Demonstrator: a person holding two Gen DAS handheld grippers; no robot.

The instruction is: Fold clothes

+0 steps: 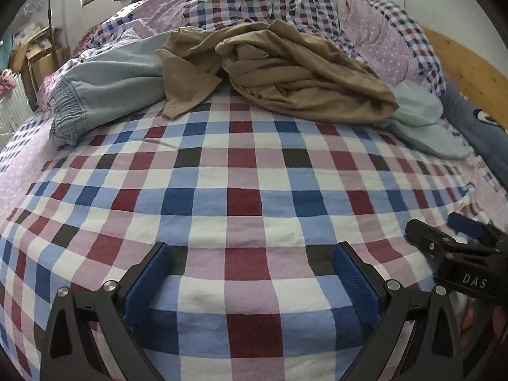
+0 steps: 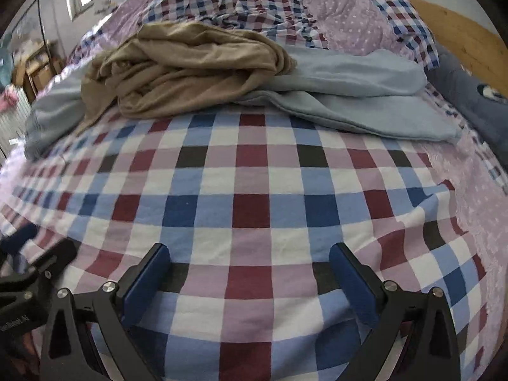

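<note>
A crumpled tan garment (image 1: pixel 279 73) is shown heaped at the far side of a bed, on a checked bedsheet (image 1: pixel 241 190) of red, blue, white, lilac and black squares. The fabric is thin and much creased, gathered in loose folds, with one flat flap spread toward the near left. Beneath and to either side of it lies a pale blue garment (image 1: pixel 108 85); an elasticated, gathered band is seen at its left end, and a smooth portion extends from under the tan heap at the right. In the right wrist view the tan garment (image 2: pixel 190 70) is seen resting on top of the pale blue garment (image 2: pixel 355 95), which spreads flat toward the right. Behind both, a rumpled quilt (image 1: pixel 260 0) in small checks and dotted lilac is piled. A wooden headboard (image 1: pixel 470 70) is seen at the right edge.

The left gripper (image 1: pixel 252 274) is held low over the bare sheet, well apart from the clothes, its blue-padded fingers spread wide with nothing between them. The right gripper (image 2: pixel 249 274) is likewise spread wide and empty over the sheet.

On the body of the right gripper, seen at the lower right of the left wrist view, the white letters "DAS" are legible. Small white lettering on the left gripper's body in the right wrist view cannot be read in full.
</note>
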